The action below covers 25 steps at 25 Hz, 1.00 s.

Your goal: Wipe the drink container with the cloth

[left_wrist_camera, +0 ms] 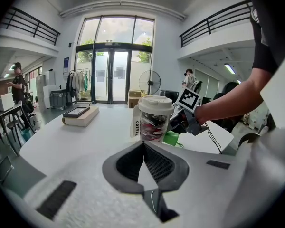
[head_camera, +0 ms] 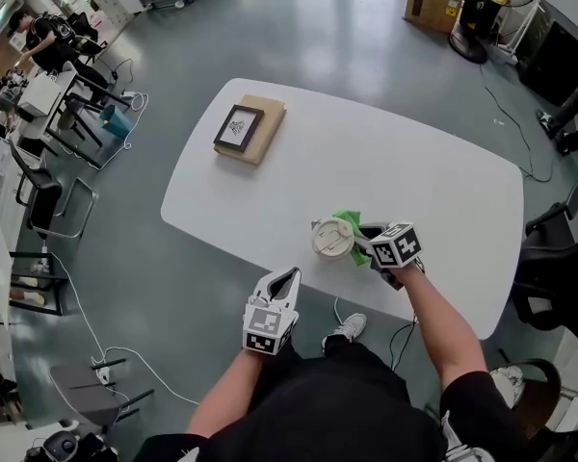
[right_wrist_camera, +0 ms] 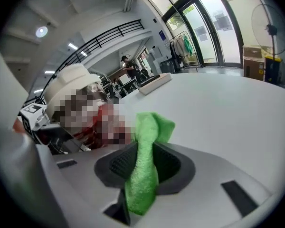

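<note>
Green cloth (right_wrist_camera: 141, 175) is clamped between the jaws of the right gripper (head_camera: 370, 243), and its free end bunches just beside the cup (head_camera: 332, 238), on the cup's right. The clear cup has a white lid and stands upright near the front edge of the table (head_camera: 414, 171). The left gripper (head_camera: 285, 279) hovers short of the cup, off the table edge, pointing at it with its jaws together on nothing. Well beyond the cup to the left, a framed picture (head_camera: 238, 127) lies on a book (head_camera: 266, 135).
</note>
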Available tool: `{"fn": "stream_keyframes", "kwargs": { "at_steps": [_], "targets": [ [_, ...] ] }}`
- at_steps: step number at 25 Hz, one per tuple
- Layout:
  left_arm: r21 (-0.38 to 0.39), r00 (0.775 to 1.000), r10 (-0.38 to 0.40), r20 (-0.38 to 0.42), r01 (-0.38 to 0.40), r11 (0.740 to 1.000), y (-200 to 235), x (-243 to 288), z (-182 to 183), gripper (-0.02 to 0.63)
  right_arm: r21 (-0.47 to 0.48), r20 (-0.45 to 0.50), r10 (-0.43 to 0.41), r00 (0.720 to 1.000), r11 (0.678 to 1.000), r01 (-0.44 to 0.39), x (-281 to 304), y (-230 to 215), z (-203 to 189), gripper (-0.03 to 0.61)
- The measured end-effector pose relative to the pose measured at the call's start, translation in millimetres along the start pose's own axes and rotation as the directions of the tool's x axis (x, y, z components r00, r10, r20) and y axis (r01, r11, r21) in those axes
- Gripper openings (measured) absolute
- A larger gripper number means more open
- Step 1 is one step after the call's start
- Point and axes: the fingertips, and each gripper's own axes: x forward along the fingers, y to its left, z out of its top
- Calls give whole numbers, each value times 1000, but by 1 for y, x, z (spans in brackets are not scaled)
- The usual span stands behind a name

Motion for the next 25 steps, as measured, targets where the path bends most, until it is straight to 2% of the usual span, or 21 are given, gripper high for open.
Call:
{"fn": "stream_keyframes", "kwargs": {
  "at_steps": [5, 10, 14, 19, 25],
  "targets": [
    [6, 1000, 3, -14, -3, 1000, 2, 0, -7, 14, -85, -61, -67, 996, 994, 62, 12, -8, -9, 108],
    [1, 1000, 8, -10, -8, 1000, 2, -4, -4, 14, -205, -122, -151, 981, 971, 124, 20, -14, -15, 112],
    [11, 1000, 10, 3, -10, 1000, -3, -7, 4, 14, -217, -117, -199, 973, 961, 170, 14, -19, -15, 114],
    [29, 1000, 14, 9, -15, 999, -14, -11, 4, 14, -207, -4, -260, 966, 945, 254, -20, -13, -5, 114],
    [45, 999, 8, 32, -9, 999, -37, -22, 19, 14, -194, 222, -277, 935, 927, 321, -90, 13, 19, 114]
  ]
}}
